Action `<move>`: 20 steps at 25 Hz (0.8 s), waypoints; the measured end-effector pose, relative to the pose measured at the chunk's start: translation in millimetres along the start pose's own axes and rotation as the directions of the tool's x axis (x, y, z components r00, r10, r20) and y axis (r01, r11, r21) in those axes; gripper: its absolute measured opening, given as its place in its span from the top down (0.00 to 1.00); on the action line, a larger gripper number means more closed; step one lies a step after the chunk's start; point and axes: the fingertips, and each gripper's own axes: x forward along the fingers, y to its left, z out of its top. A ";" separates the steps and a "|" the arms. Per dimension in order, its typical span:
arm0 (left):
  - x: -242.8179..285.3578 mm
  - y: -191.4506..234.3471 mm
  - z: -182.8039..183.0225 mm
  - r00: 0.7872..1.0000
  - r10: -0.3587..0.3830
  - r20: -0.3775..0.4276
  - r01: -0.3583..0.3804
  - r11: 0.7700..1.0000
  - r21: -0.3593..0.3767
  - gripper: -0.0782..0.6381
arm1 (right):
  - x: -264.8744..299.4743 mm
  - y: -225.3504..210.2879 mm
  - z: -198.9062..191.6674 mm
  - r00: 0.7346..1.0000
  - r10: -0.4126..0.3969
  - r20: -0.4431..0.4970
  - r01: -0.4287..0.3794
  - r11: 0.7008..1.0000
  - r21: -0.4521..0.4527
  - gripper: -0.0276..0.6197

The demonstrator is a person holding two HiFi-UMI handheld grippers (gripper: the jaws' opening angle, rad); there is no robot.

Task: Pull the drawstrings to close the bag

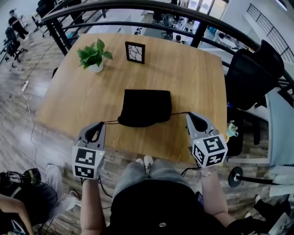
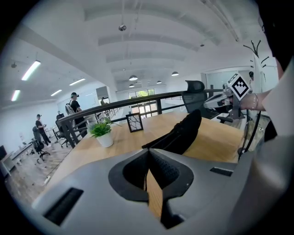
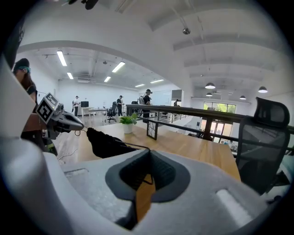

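A black drawstring bag (image 1: 146,108) lies on the wooden table (image 1: 193,78), its gathered mouth toward the near edge. A thin black drawstring (image 1: 111,121) runs from the mouth out to the left and into my left gripper (image 1: 102,123), which is shut on it. A second drawstring (image 1: 179,113) stretches right into my right gripper (image 1: 188,114), also shut on it. In the left gripper view the shut jaws meet the string (image 2: 151,146), with the bag (image 2: 183,133) beyond. The right gripper view has the string (image 3: 133,148) leading to the bag (image 3: 105,142). Both cords look taut.
A potted plant (image 1: 94,56) and a small framed picture (image 1: 135,52) stand at the table's far side. A black office chair (image 1: 252,73) sits to the right, and a dark railing (image 1: 138,9) runs behind. The person's knees press against the near table edge.
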 end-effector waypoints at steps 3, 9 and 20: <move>-5.5 8.6 4.2 1.000 0.025 0.014 -0.025 1.000 -0.005 0.86 | -3.9 -6.2 3.9 1.000 -0.020 0.025 0.019 0.999 0.035 0.96; -10.7 17.2 16.3 0.997 0.062 0.051 -0.062 0.998 -0.010 0.86 | -11.3 -13.3 10.6 0.997 -0.052 0.053 0.050 0.997 0.051 0.96; -20.6 38.4 19.5 0.988 0.133 0.079 -0.129 0.991 -0.044 0.86 | -20.1 -24.5 18.5 0.992 -0.093 0.084 0.088 0.994 0.063 0.96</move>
